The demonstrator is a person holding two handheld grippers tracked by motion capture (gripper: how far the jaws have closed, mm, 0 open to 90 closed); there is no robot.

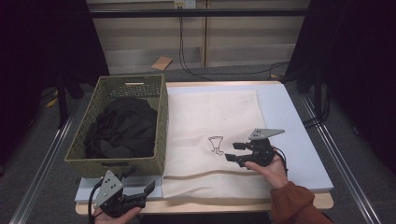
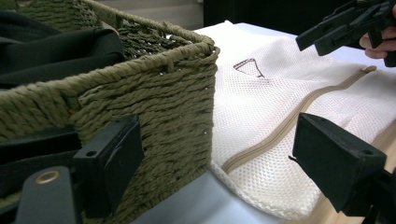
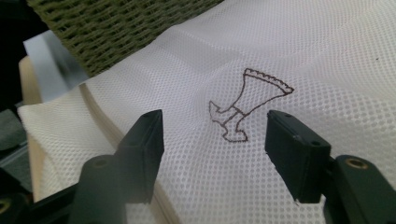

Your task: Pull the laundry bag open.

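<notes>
A white mesh laundry bag [image 1: 210, 116] lies flat on the table, with a small dark emblem [image 1: 216, 143] printed on it and a tan zipper [image 2: 280, 130] along its near edge. My right gripper [image 1: 233, 151] hovers low over the bag just right of the emblem [image 3: 243, 105], jaws open with nothing between them [image 3: 217, 140]. My left gripper [image 1: 139, 179] sits at the table's front left corner, open [image 2: 219, 154], facing the corner of the green woven basket [image 2: 154, 93] and the bag's zipper end. Farther off in the left gripper view is the right gripper [image 2: 336, 28].
The basket [image 1: 161, 116] stands left of the bag and holds a heap of black clothing [image 1: 123, 128]. A pale blue mat [image 1: 289, 121] covers the table under the bag. Cables and a cardboard piece [image 1: 162, 62] lie on the floor beyond.
</notes>
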